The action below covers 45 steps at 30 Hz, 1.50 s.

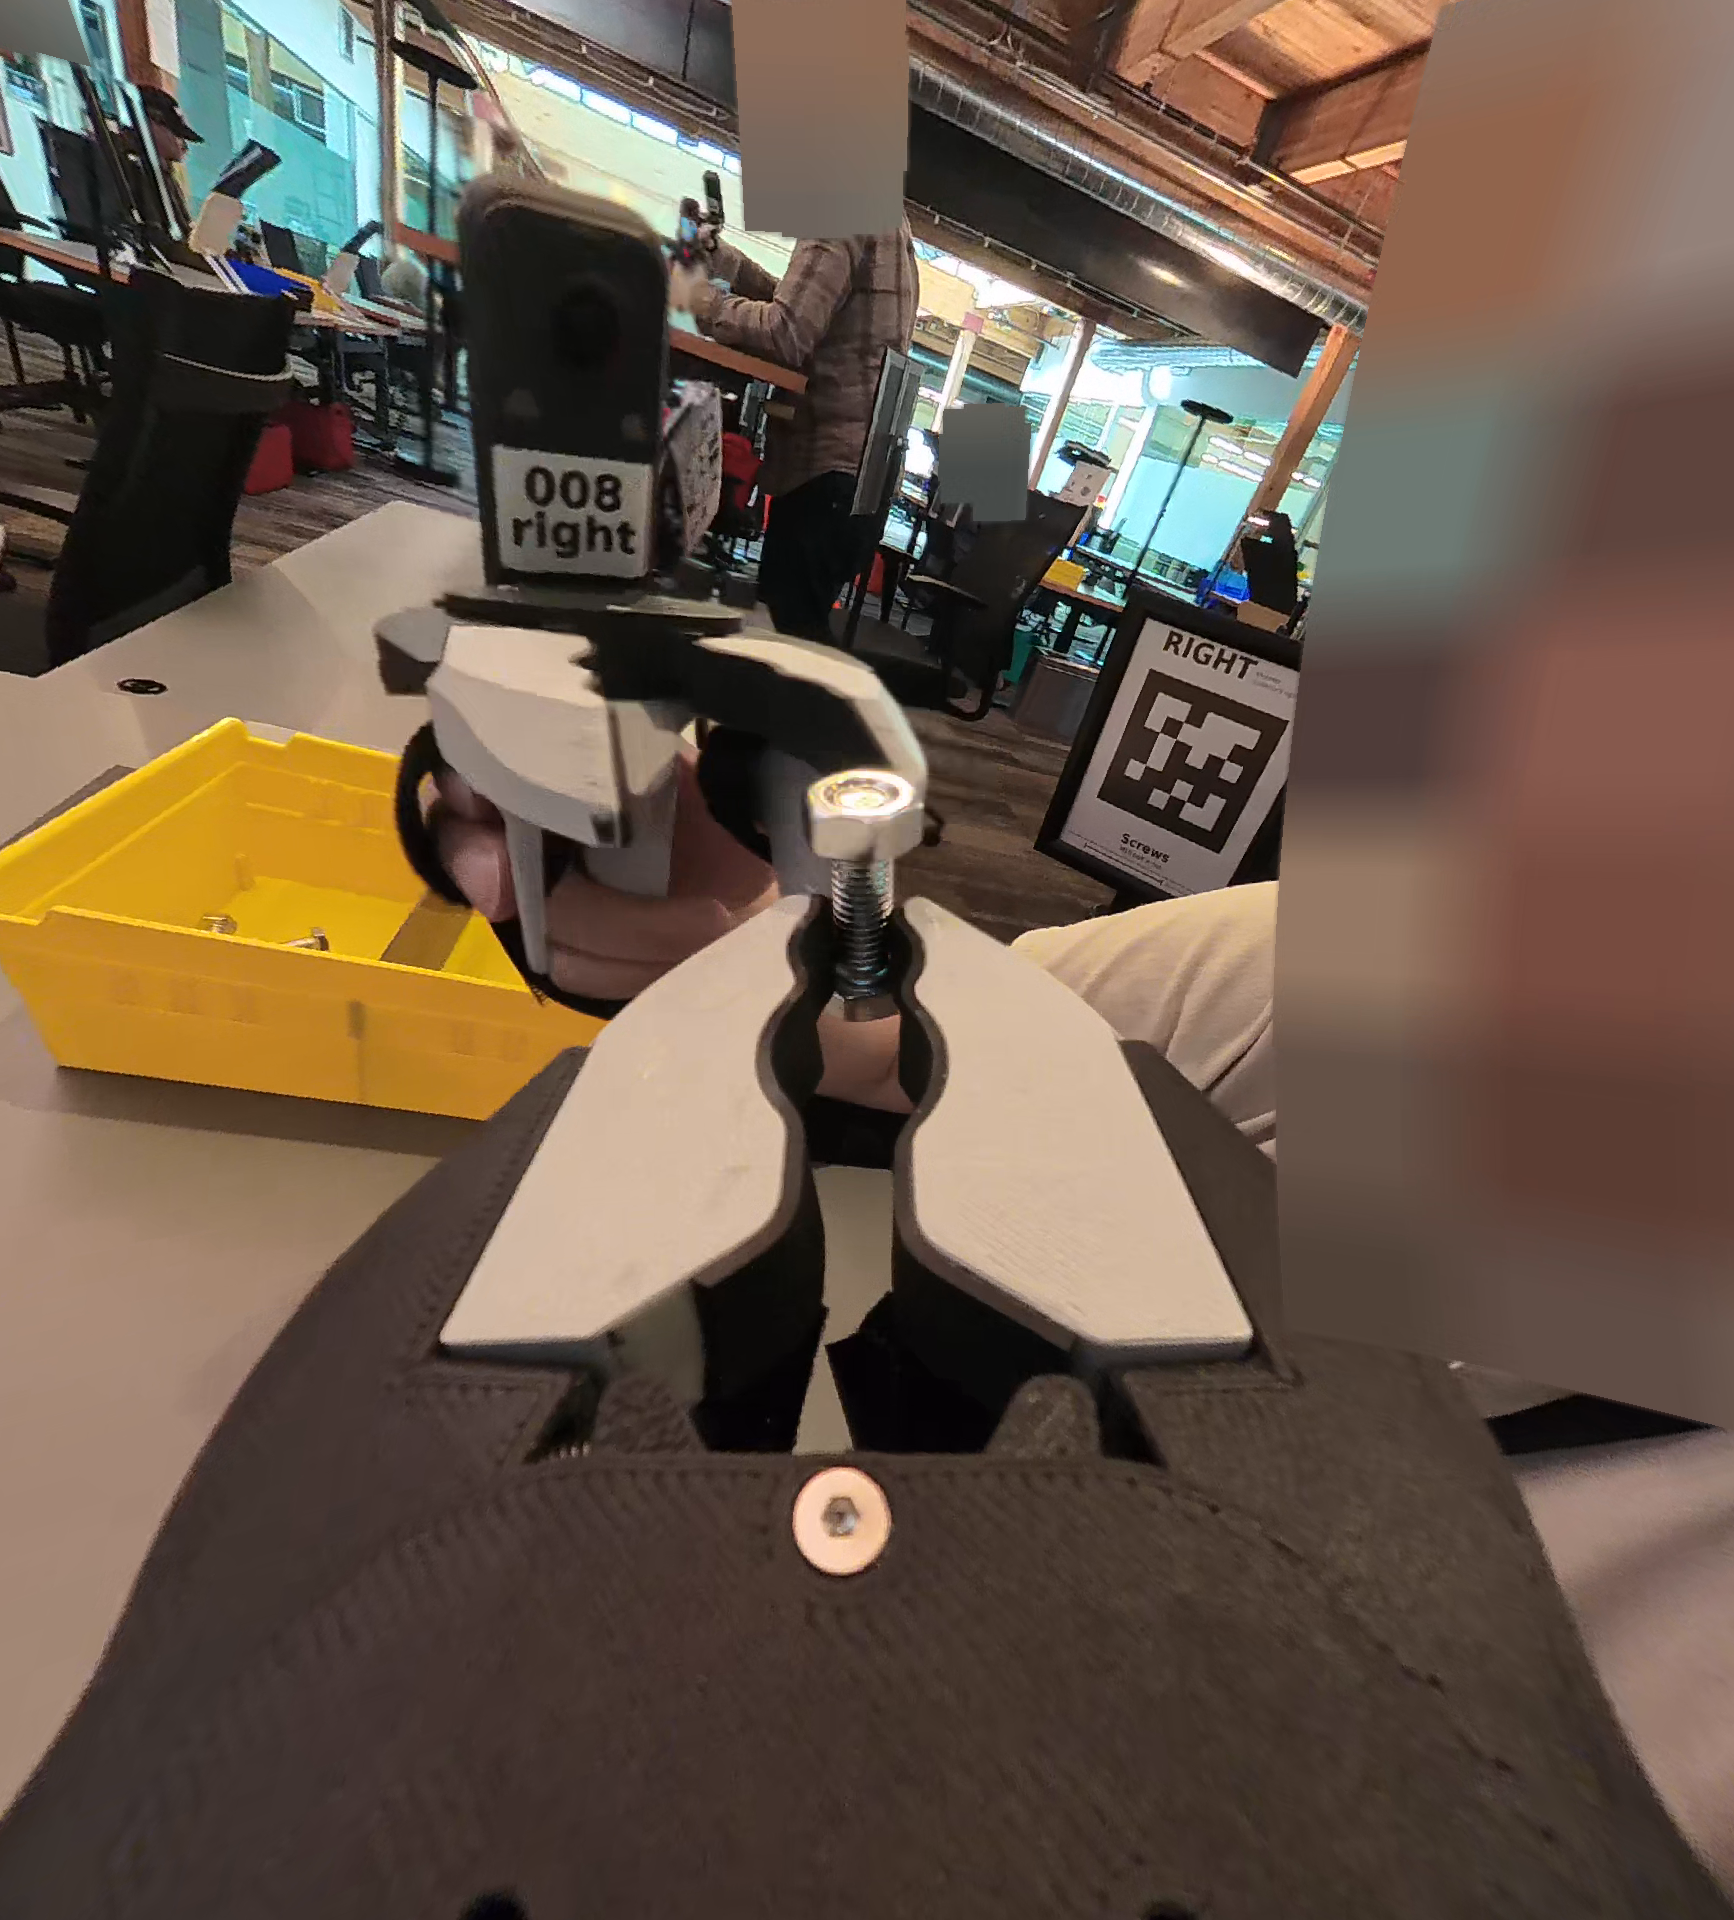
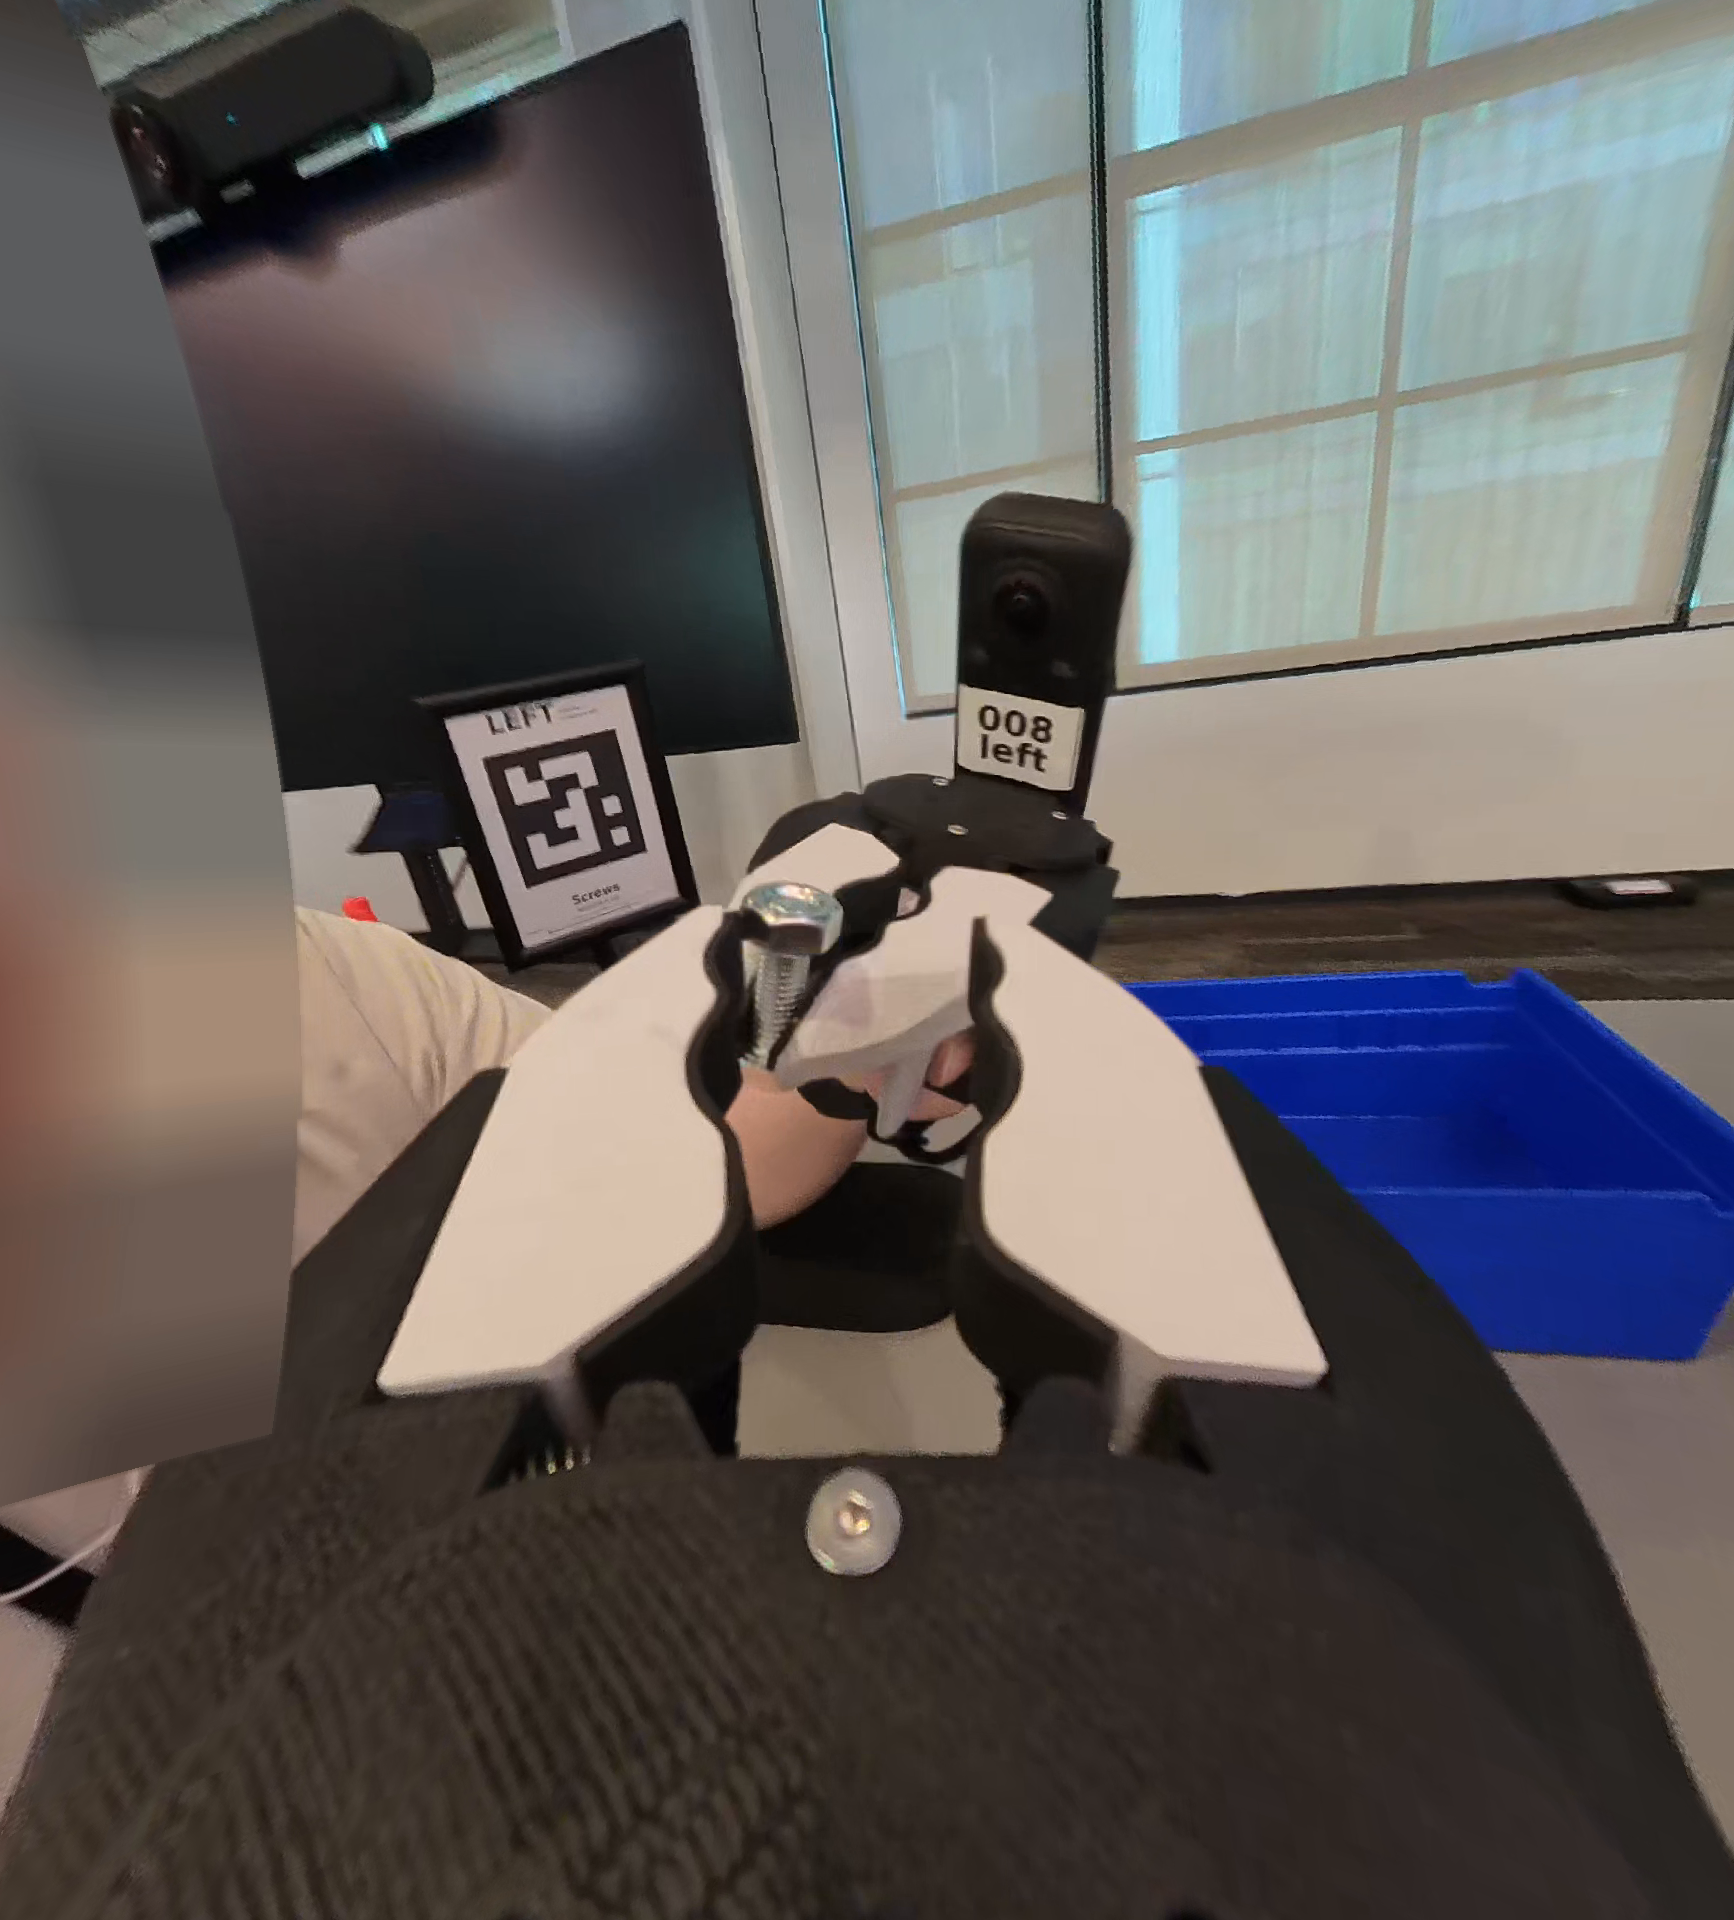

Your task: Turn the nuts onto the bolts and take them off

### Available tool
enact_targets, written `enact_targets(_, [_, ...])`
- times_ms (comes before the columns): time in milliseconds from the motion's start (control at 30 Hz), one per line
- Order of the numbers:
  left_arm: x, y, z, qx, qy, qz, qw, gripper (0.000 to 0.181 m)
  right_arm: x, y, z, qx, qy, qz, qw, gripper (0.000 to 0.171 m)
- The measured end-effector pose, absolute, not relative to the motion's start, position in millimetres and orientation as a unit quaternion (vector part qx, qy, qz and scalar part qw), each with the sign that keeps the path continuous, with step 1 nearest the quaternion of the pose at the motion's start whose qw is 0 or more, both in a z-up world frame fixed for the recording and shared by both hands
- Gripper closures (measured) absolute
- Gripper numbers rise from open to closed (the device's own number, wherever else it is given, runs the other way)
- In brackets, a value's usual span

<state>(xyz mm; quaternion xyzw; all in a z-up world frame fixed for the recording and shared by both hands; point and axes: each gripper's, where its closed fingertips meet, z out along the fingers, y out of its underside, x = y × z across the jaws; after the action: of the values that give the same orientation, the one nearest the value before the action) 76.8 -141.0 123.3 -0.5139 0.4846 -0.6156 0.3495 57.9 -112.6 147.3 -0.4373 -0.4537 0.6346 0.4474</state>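
A: Our left hand-held gripper (image 1: 858, 961) is clenched on the bolt (image 1: 861, 873), pinching the threaded shank so the hex head stands upright above the fingertips. A nut (image 1: 858, 987) seems to sit low on the thread, right between the pads, though we can't see it clearly.

B: And our right hand-held gripper (image 2: 847, 997) is released, its fingers spread to either side of the bolt (image 2: 785, 971) with one fingertip close beside the head.

A: So we judge that we're lining up for a turn. We should keep the left grip firm and the bolt vertical, then close the right squarely on flat faces, not on thread, and twist in short, even strokes.

B: Agreed; a skewed bite could slip or cross the thread.

A: Below us is a pale grey counter (image 1: 167, 1195). A yellow bin (image 1: 219, 935) with a few loose bolts sits on one side, a blue bin (image 2: 1465, 1122) on the other.

B: Around us there's an open workshop with desks, chairs, tall windows and a dark screen (image 2: 468, 416).
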Motion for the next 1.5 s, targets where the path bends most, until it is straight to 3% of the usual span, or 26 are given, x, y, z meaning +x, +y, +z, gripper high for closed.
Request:
enact_targets(33, [75, -141, 125, -0.511, 0.485, -0.616, 0.352, 0.172, 61, -106, 148, -0.443, -0.438, 0.644, 0.443, 0.133])
enact_targets(100, [74, -143, 127, -0.505, 0.485, -0.624, 0.346, 0.172, 65, -95, 150, -0.452, -0.412, 0.651, 0.45, 0.138])
enact_targets(300, [77, -142, 122, -0.513, 0.492, -0.612, 0.347, 0.172, 55, -128, 155, -0.423, -0.463, 0.629, 0.459, 0.135])
enact_targets(900, [72, -147, 130, -0.501, 0.488, -0.625, 0.346, 0.172, 69, -99, 154, -0.436, -0.418, 0.65, 0.461, 0.136])
enact_targets(1500, [75, -141, 123, -0.52, 0.502, -0.58, 0.375, 0.172, 67, -118, 161, -0.412, -0.442, 0.651, 0.459, 0.135])
